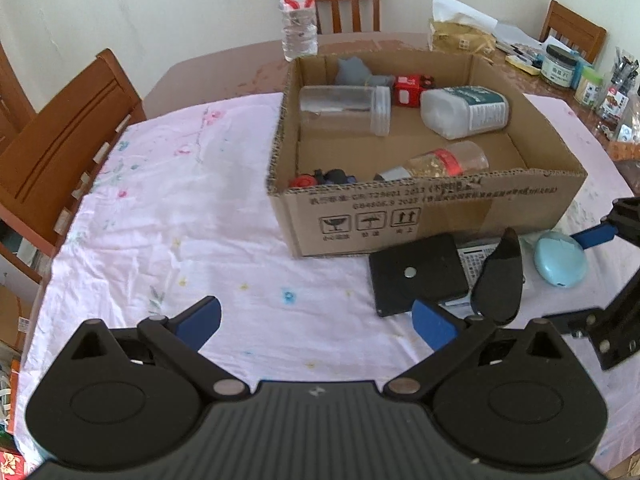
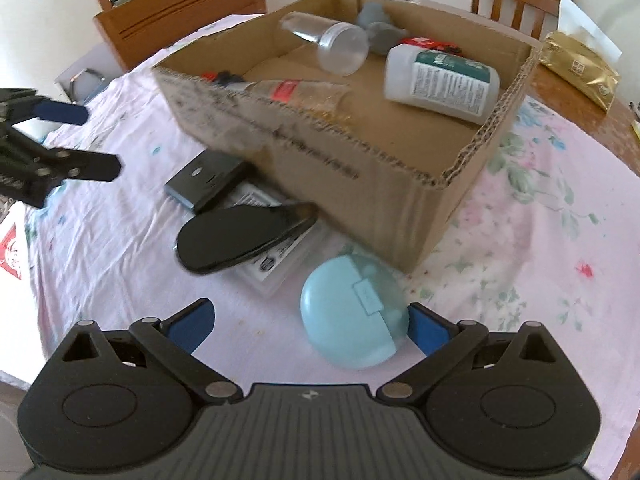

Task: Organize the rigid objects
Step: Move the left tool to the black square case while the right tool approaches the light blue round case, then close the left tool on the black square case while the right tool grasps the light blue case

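An open cardboard box (image 1: 440,216) (image 2: 360,168) sits on the pink cloth and holds jars, a white bottle (image 1: 466,110) (image 2: 440,80), and small toys. In front of it lie a black flat block (image 1: 418,276) (image 2: 204,178), a black oval case (image 1: 498,284) (image 2: 240,240) on a clear printed box (image 2: 276,264), and a light blue round case (image 1: 560,260) (image 2: 354,314). My left gripper (image 1: 316,326) is open and empty over bare cloth, its right finger near the black block. My right gripper (image 2: 310,330) is open with the blue case between its fingers, not clamped.
A water bottle (image 1: 296,12) stands behind the box. A gold tissue pack (image 1: 460,38) (image 2: 576,64), jars and clutter (image 1: 580,68) fill the table's far right. Wooden chairs (image 1: 60,152) stand around the table. The cloth's left edge drops off beside the left gripper.
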A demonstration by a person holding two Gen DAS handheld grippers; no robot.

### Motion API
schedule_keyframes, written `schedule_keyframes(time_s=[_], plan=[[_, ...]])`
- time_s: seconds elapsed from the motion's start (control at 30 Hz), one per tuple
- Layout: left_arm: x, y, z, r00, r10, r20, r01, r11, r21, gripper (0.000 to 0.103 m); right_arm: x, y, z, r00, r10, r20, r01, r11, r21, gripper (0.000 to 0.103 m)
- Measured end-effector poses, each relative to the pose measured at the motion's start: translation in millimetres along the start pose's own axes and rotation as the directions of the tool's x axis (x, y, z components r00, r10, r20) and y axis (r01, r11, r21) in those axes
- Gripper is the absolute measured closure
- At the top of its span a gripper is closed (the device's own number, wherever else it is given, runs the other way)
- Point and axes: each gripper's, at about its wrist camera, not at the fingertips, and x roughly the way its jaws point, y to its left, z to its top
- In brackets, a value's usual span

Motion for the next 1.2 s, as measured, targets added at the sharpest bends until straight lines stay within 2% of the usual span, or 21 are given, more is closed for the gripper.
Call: schedule_keyframes(time_s=[0.1, 0.2, 0.33, 0.53, 0.77, 1.1, 1.2], plan=[[6, -5, 4, 0.999, -0.032, -0.008, 0.032, 0.999, 0.000, 0.002, -4, 6, -5, 1.000, 0.007, 0.007, -0.007, 1.000, -0.003, 0.010], [14, -11, 9, 0.997, -0.074, -0.015, 0.074, 0.997, -0.009, 0.002, -6, 15, -9, 0.999, -0.033, 0.011, 0.033, 0.999, -0.028, 0.018], [29, -15, 16, 0.992, -0.121, -0.022, 0.120, 0.992, -0.046, 0.002, -5, 24, -13, 0.997, -0.076, 0.023, 0.077, 0.996, -0.043, 0.018], [51, -22, 20, 0.986, -0.166, -0.029, 0.163, 0.982, -0.090, 0.002, -5, 25, -16, 0.995, -0.094, 0.031, 0.095, 0.995, -0.039, 0.018], [65, -20, 12, 0.983, -0.176, -0.046, 0.169, 0.978, -0.119, 0.001, -3, 27, -15, 0.994, -0.107, 0.033, 0.108, 0.994, -0.031, 0.017], [57, 8, 3, 0.995, -0.089, -0.041, 0.086, 0.994, -0.071, 0.001, -4, 19, -12, 0.988, -0.154, 0.034, 0.155, 0.987, -0.042, 0.017], [58, 16, 3, 0.996, -0.081, -0.041, 0.076, 0.992, -0.101, 0.001, -2, 20, -9, 0.987, -0.156, 0.034, 0.157, 0.987, -0.043, 0.017]])
